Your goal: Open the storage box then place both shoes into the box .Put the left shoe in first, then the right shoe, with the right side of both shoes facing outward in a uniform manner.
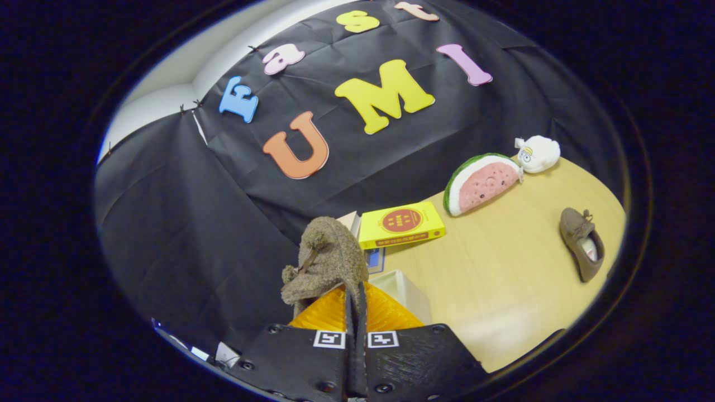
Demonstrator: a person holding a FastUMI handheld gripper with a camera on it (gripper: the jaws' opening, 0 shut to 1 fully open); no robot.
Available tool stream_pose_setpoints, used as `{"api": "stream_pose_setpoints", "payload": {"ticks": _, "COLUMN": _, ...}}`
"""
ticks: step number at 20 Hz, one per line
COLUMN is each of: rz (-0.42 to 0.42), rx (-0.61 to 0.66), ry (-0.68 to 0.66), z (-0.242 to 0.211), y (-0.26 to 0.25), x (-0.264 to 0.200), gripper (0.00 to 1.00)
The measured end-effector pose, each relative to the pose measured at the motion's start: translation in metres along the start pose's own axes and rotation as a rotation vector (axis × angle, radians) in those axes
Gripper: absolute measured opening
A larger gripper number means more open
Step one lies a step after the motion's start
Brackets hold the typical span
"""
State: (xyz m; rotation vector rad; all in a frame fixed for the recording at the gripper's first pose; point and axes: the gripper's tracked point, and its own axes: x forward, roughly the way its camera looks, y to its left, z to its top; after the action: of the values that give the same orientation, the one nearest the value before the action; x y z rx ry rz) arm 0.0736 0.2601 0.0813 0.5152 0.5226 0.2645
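Shoe [327, 259] sits clamped in the hand-held gripper [356, 304], its mate [582, 243] well apart on the table [503, 279].

There are two brown shoes: one shoe [327, 259] at the lower centre, one shoe [582, 243] at the right. One yellow book [401, 224], one watermelon plush [481, 183], one white plush toy [538, 153], one white box [403, 290], one gripper [356, 304] with fingers closed.
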Motion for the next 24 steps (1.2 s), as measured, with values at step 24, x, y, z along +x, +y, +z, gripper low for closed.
{"api": "stream_pose_setpoints", "payload": {"ticks": 24, "rz": -0.114, "rx": 0.038, "ry": 0.063, "z": -0.137, "y": 0.010, "x": 0.093, "gripper": 0.36}}
